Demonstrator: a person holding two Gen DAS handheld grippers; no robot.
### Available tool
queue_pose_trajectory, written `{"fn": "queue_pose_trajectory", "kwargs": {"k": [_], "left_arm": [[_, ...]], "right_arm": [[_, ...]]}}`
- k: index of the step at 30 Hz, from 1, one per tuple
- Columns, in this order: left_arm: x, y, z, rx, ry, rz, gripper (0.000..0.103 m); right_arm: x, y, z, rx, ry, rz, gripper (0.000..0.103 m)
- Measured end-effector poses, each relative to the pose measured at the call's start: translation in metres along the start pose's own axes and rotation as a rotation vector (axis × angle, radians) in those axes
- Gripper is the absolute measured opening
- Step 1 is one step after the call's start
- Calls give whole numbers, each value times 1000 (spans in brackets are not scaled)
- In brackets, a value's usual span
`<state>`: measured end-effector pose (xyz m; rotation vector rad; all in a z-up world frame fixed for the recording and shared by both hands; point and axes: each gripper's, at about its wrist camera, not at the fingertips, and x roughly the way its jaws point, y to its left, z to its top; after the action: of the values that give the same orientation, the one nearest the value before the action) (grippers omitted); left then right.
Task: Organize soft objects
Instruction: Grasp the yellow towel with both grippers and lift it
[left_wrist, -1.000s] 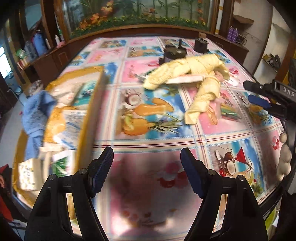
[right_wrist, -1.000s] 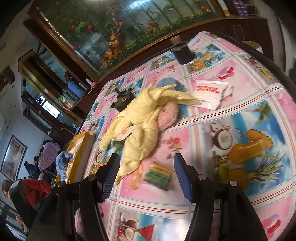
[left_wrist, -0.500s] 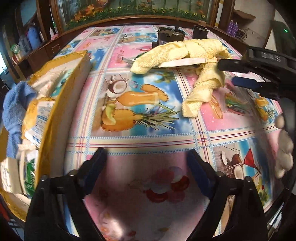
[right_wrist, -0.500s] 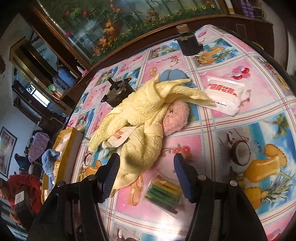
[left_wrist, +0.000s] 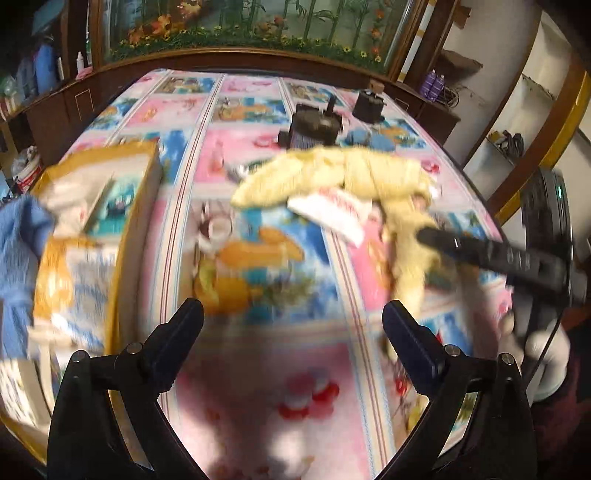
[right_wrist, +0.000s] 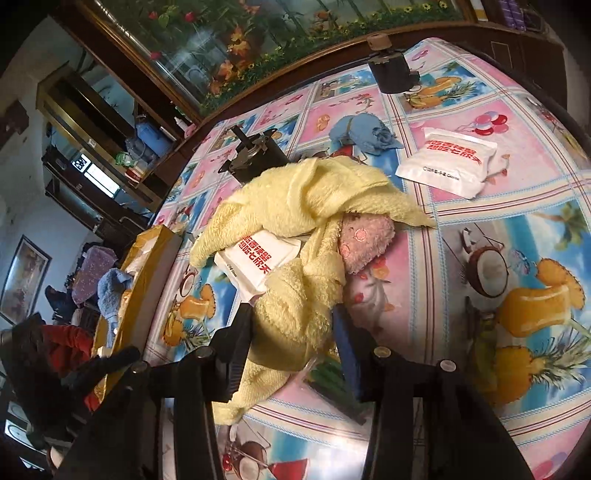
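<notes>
A: What is being seen at the far left of the room?

B: In the right wrist view, dark wooden shelving is being lit by a window, and a framed picture is being shown on the pale wall. A yellow cardboard box is being carried by the desk's left side, with a blue cloth and packets being held inside it.

A: And the desk itself?

B: The desk is being covered by a glossy cloth printed with fruit and drinks in pink and blue squares. Behind it, a long glass case with artificial flowers is being framed in dark wood.

A: How are the left tongs being held?

B: The left tongs are being held spread wide above bare cloth, nothing between the fingers.

A: Where is the yellow towel?

B: The yellow towel is lying crumpled mid-desk, over a pink plush toy and partly over a white packet. A black device is standing just behind it, a small blue cloth beyond, and a second white packet well to the right.

A: And the right tongs?

B: The right tongs are being held spread, their fingers set on either side of the towel's near end, not yet pressed on it.
</notes>
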<state>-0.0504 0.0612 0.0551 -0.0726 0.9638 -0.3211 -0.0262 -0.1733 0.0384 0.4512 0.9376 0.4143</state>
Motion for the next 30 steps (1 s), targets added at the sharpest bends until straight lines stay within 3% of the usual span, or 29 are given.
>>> {"fn": "queue_pose_trajectory", "kwargs": {"k": [2,6,8,13,17,19,20,21,23,26,30], "left_arm": [[8,-6,23,41,-6,-8,99],[30,-23,64,216,-89,54,99],[49,-28,82,293,-93,62,99],[106,-43,104,467,-30,119,99],[136,-41,107,440,74,96,99],[133,-37,106,377,103,49,87],[127,-36,106,361,103,35,55],[121,-34,106,331,127,2,12],[108,-31,96,309,161,-56,10],[91,-42,64,376,222,-98,10],[54,-40,39,359,208,-164,10]], "right_arm": [[-2,-12,-1,26,-15,33,44],[-2,-24,-2,77,-26,96,45],[-1,-26,-2,95,-22,113,45],[4,-32,-1,135,8,161,47],[3,-27,-2,111,10,146,47],[2,-26,-3,109,8,143,47],[1,-27,-3,111,5,142,47],[1,-28,-3,112,3,139,47],[0,-29,-2,116,-5,127,47],[-3,-29,-3,114,-17,104,47],[-5,-29,-4,107,-24,84,47]]}}
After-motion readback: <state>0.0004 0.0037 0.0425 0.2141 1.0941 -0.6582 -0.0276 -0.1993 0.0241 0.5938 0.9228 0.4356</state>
